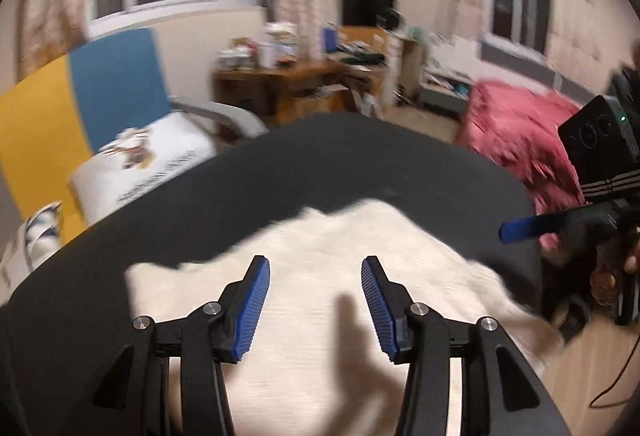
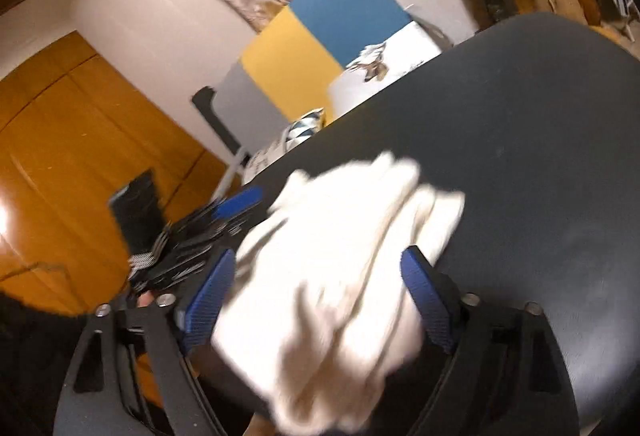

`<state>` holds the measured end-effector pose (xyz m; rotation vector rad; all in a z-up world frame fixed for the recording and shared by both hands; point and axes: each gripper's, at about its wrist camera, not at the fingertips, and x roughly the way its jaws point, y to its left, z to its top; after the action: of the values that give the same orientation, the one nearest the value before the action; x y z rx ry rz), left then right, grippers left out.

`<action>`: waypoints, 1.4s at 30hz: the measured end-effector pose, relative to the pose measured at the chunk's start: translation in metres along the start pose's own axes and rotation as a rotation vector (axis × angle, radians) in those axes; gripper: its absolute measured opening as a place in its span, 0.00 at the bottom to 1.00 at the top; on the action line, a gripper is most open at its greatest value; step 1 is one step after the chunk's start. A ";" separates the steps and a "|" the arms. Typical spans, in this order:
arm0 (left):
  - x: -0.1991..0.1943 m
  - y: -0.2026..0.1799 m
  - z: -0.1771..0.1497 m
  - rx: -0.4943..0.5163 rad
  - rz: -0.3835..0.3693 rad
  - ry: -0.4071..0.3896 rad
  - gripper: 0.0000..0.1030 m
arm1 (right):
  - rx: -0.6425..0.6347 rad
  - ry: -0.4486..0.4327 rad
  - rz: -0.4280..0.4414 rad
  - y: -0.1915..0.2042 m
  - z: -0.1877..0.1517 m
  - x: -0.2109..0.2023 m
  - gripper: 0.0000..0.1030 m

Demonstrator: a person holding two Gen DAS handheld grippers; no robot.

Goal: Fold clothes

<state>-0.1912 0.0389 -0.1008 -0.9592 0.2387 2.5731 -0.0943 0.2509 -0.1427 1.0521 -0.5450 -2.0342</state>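
A cream-white garment lies rumpled on a round black table. My left gripper hovers over the garment's near part, open, its blue pads wide apart with nothing between them. At the far right of that view the right gripper's blue finger sticks out over the table's edge, held by a hand. In the right wrist view the garment is bunched and blurred between the widely spread fingers of my right gripper, which is open. The left gripper's finger shows blurred at the left.
Past the table stand a blue and yellow panel, a white printed cushion, a cluttered wooden desk and pink bedding. Orange wooden doors fill the left side.
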 end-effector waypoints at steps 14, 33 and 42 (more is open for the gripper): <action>0.018 -0.058 -0.001 0.169 -0.142 0.092 0.46 | -0.032 0.125 0.263 0.008 -0.034 0.044 0.91; 0.009 -0.025 0.002 -0.001 -0.188 0.031 0.51 | -0.134 0.209 0.148 0.019 -0.060 0.013 0.98; 0.015 0.015 -0.026 -0.085 -0.088 0.052 0.51 | -0.288 0.134 0.128 0.048 -0.041 0.013 0.98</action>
<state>-0.1926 0.0220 -0.1295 -1.0447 0.0994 2.4972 -0.0447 0.2103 -0.1408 0.9458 -0.2344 -1.8481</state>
